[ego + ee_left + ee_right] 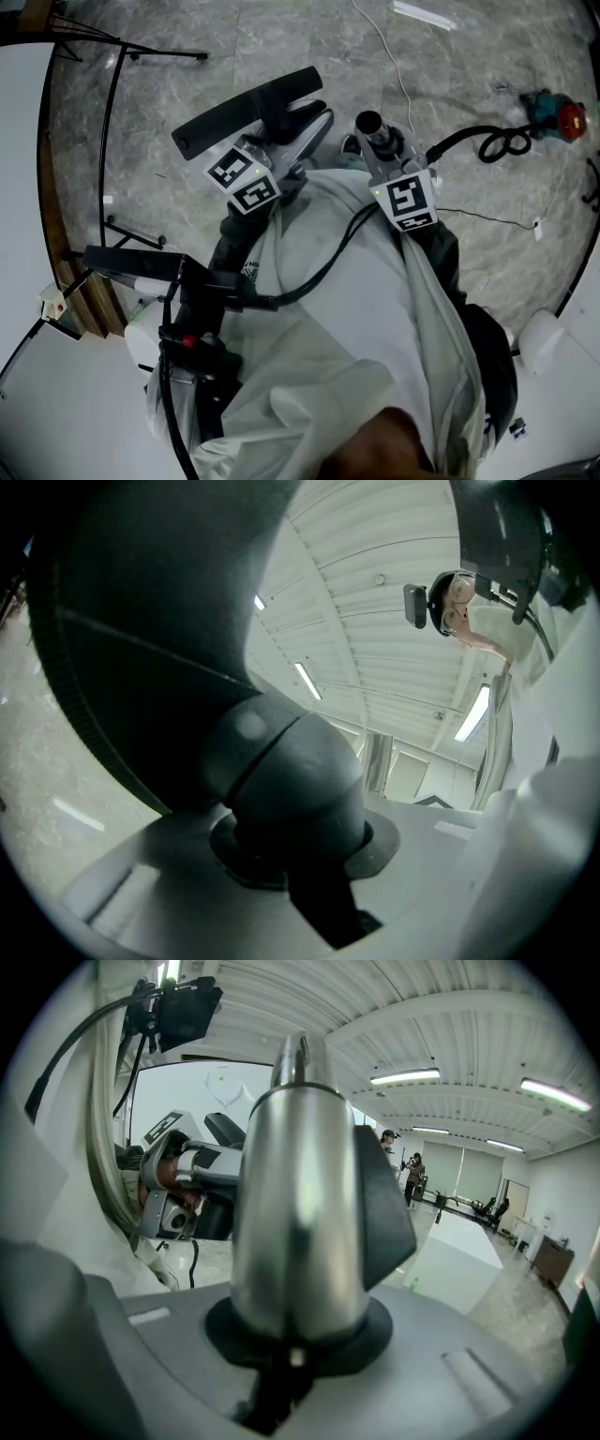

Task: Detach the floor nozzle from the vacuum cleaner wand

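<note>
The left gripper (298, 141) has its 2 jaws clamped on the dark grey neck (286, 780) of the floor nozzle (246, 117), which is held up off the grey marbled floor (469, 56) with its wide black head pointing away from the person. The right gripper (386, 155) has its 2 jaws clamped on the silver wand (300, 1213), whose open end (368, 123) sits just beside the nozzle's neck. The 2 parts are apart, not joined, and both grippers are held in front of the person's white coat (356, 319).
</note>
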`<state>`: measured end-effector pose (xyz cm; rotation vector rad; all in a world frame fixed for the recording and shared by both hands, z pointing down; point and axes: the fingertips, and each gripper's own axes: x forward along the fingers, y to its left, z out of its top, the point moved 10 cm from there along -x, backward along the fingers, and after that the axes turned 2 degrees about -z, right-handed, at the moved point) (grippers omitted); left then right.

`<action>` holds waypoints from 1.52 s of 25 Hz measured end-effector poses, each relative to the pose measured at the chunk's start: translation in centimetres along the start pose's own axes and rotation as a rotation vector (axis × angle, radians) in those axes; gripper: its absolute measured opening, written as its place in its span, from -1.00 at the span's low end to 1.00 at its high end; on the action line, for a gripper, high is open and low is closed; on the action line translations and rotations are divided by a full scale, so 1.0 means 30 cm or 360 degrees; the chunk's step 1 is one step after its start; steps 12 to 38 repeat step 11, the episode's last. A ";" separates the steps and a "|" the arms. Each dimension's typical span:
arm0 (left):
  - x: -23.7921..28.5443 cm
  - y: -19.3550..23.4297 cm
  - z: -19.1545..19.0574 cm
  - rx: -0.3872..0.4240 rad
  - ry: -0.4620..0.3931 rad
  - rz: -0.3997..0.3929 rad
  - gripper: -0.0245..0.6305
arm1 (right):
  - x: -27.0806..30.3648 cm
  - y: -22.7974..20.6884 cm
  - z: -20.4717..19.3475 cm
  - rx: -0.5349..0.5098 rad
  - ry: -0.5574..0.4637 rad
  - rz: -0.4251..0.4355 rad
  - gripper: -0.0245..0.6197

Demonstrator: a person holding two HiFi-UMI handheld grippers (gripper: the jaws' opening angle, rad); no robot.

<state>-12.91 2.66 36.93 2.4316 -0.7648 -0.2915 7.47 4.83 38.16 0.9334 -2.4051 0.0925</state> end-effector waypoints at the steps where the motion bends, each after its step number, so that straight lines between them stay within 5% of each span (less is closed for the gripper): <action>1: 0.001 0.000 0.001 -0.0003 -0.0001 0.0001 -0.69 | 0.000 -0.001 0.001 -0.0001 0.0002 0.0003 -0.79; 38: 0.012 -0.002 -0.001 -0.0021 -0.0003 0.0001 -0.69 | -0.004 -0.007 -0.002 0.0001 0.0007 0.0015 -0.79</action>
